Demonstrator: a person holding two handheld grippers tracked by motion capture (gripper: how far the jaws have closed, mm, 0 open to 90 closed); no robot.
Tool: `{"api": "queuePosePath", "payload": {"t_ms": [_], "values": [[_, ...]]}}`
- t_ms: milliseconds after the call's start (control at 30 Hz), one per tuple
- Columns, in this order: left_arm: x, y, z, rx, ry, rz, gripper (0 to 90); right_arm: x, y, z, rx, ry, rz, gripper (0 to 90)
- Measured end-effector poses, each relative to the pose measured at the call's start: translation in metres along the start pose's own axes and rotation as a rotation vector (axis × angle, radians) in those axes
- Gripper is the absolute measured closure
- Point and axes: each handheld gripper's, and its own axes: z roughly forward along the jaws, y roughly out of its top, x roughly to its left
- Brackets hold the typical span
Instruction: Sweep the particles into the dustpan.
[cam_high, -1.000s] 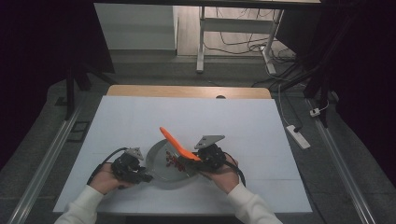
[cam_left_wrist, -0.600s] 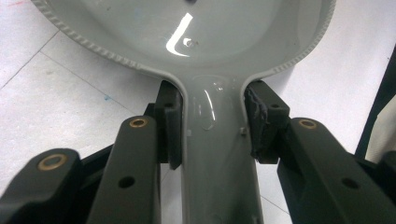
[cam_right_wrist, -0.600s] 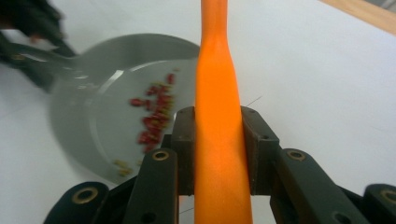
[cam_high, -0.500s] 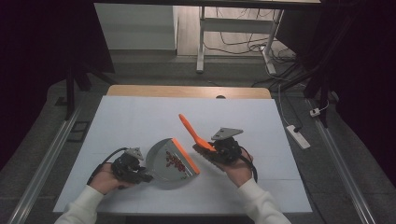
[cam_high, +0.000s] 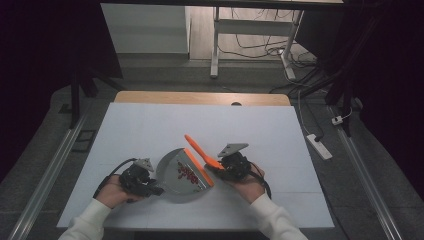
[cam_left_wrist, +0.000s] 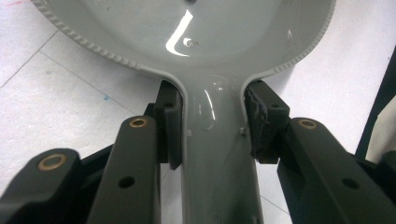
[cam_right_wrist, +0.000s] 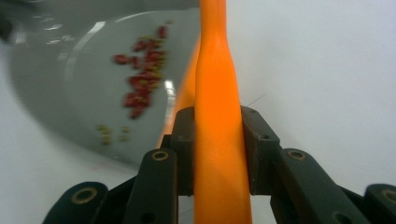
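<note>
L claw (cam_left_wrist: 212, 126) pinching grey dustpan (cam_high: 176, 175) by its stiff, slick handle; R claw (cam_right_wrist: 218, 140) pinching light orange brush (cam_high: 200, 156) mid-handle, bits just left.

Dim room around a white-covered table

The white tabletop (cam_high: 150, 130) shows a wooden edge (cam_high: 200, 98) at the far side; beyond stand a pale cabinet (cam_high: 145, 27) and metal stand (cam_high: 216, 45), with cables (cam_high: 260, 47) on the grey floor (cam_high: 45, 150).

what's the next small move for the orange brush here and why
Probably lift the brush clear of the pan's edge. The right gripper is shut on its handle, its head rests at the grey dustpan, and the red bits already lie inside. The left gripper holds the dustpan's handle.
</note>
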Motion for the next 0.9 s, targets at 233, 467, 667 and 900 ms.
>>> {"api": "queuePosePath", "payload": {"t_ms": [233,467,667,900], "values": [[0.0,0.0,0.0,0.004,-0.003,0.003,61.3,0.014,0.008,-0.003,-0.023,0.063,-0.036,70.2],[0.0,0.0,0.0,-0.003,-0.002,-0.001,61.3,0.011,0.009,-0.009,-0.069,0.064,-0.019,70.2],[0.0,-0.001,0.0,-0.004,0.004,0.005,61.3,-0.004,0.006,-0.017,-0.104,0.019,0.022,70.1],[-0.002,-0.001,-0.001,-0.017,0.019,0.014,61.2,-0.011,0.003,-0.019,-0.107,0.004,0.033,70.1]]}}
